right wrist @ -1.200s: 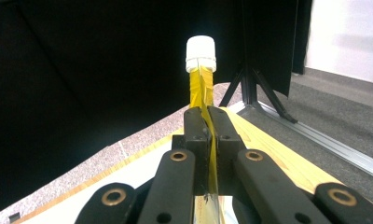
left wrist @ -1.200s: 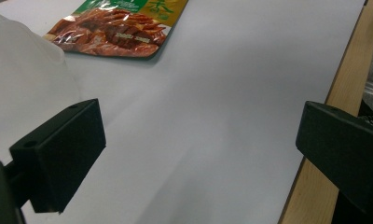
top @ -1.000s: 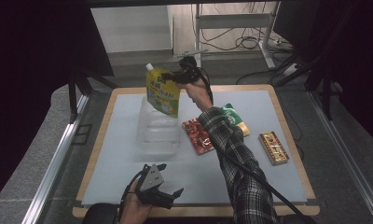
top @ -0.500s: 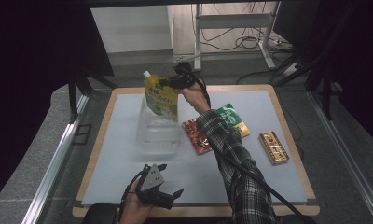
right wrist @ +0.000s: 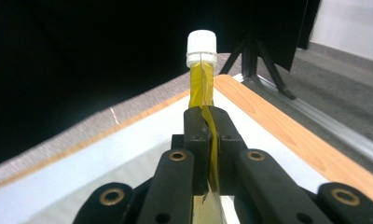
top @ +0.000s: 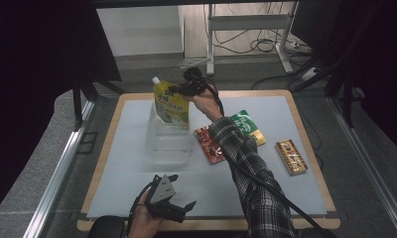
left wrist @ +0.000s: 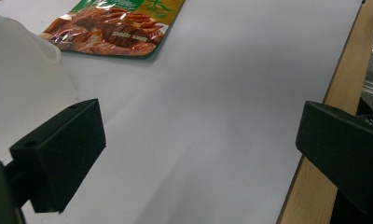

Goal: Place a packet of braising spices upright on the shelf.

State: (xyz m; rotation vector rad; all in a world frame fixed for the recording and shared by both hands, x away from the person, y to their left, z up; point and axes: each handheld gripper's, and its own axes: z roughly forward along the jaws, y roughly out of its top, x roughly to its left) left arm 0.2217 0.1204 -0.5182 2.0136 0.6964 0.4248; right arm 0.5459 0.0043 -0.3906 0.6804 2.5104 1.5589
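The yellow spouted pouch with the white screw cap hangs above the far end of the clear plastic container, its lower edge at or just inside the container's opening; whether it touches the rim you cannot tell from the high view; your right gripper has it pinched by the top edge, just beside the spout; in the right gripper view the two black jaws are pressed together on the thin yellow film, with the white cap standing upright beyond them; your plaid sleeve stretches diagonally over the pale blue mat to get there.

Your left gripper rests low at the near edge of the wooden-rimmed table, in your hand; its jaws stand wide apart with nothing between them; in the left gripper view you look across bare mat between the two black pads, with a corner of the clear container at the left and a red and green snack packet lying flat farther off.

To the right of the container a red flat packet lies on the mat, partly under your arm; a green and gold packet lies just beyond it; a brown and gold oblong packet lies well apart towards the right edge.
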